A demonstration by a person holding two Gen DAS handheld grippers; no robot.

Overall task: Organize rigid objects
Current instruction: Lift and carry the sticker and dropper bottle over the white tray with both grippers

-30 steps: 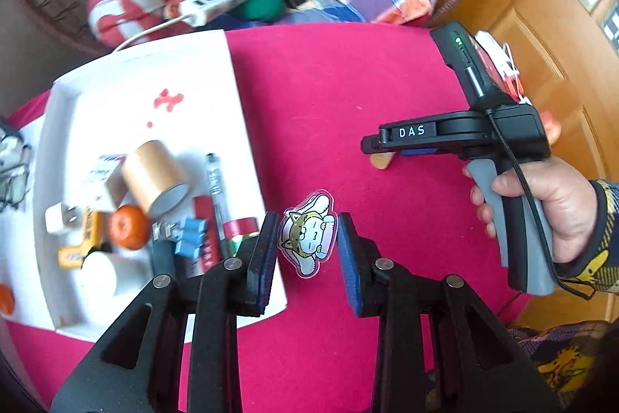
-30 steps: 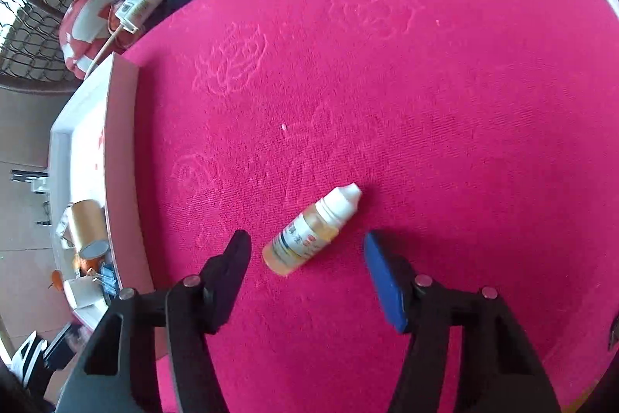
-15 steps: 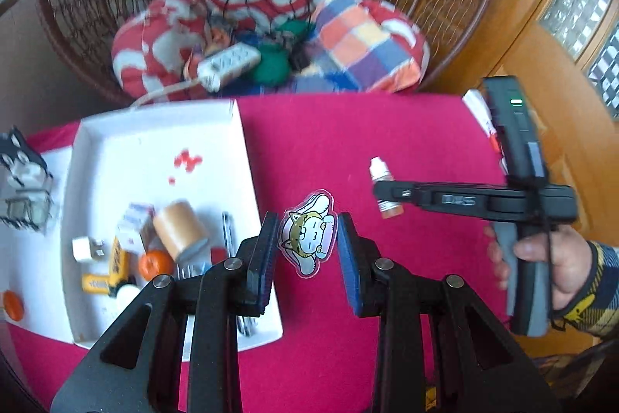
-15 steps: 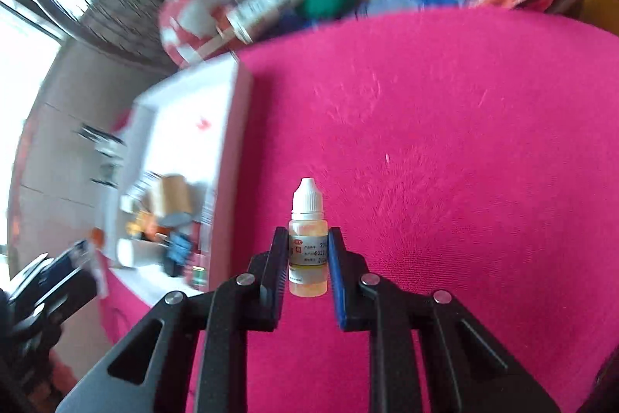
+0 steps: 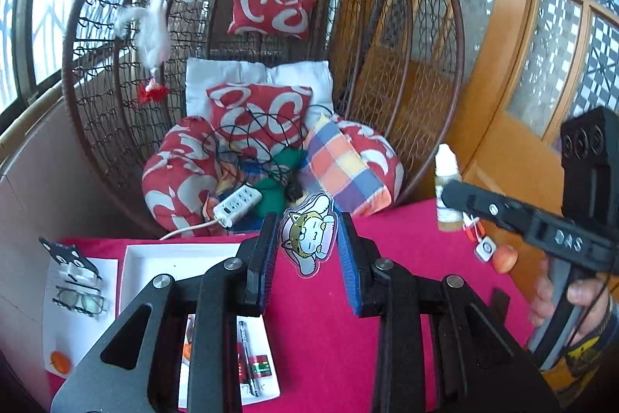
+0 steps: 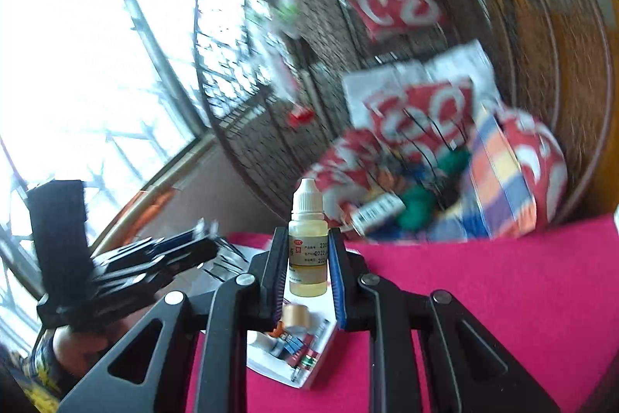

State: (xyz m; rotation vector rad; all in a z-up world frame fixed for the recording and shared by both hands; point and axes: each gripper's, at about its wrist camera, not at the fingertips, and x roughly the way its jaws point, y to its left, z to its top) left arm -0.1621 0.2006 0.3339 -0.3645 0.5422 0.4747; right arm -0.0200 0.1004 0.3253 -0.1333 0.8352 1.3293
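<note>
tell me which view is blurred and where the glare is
Right wrist view: the cushions and chair behind smear with motion, the window blows out white, yet the dropper bottle in the right gripper stays sharp. Left wrist view: crisp, only fisheye bending.

A table with a bright pink cloth (image 5: 317, 328) carries everything. A white tray (image 5: 154, 258) lies near its left edge. A white sheet (image 5: 77, 320) lies just beside the tray, right at the left edge, with glasses (image 5: 79, 301) and a small orange fruit (image 5: 60, 362) on it. A little peach ball (image 5: 505, 257) sits near the right edge.
</note>
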